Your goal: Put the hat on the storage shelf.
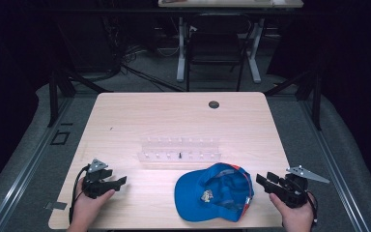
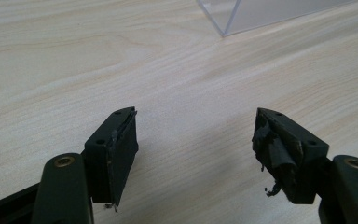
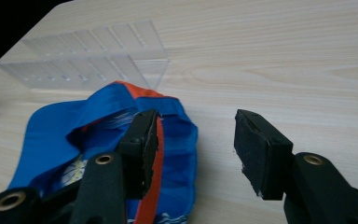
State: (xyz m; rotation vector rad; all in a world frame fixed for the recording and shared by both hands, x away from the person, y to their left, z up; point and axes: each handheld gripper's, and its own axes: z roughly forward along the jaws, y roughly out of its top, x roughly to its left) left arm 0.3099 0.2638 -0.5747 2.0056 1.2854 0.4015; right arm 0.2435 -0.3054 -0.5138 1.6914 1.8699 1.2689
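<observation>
A blue cap (image 1: 215, 192) with an orange trim lies upside down on the wooden table (image 1: 174, 116), near its front edge. My right gripper (image 1: 264, 182) hovers just right of the cap, open and empty; in the right gripper view the cap (image 3: 98, 135) lies behind the left jaw of that gripper (image 3: 196, 140). At the front left of the table my left gripper (image 1: 117, 182) is held open with nothing in it. In the left gripper view the open gripper (image 2: 196, 140) points at bare wood.
A clear plastic rack (image 1: 179, 149) stands mid-table behind the cap; its corner (image 2: 228, 18) shows ahead of the left gripper, and the rack (image 3: 93, 56) lies beyond the cap. A round cable hole (image 1: 214, 104) sits near the far edge. A chair (image 1: 215, 46) stands beyond the table.
</observation>
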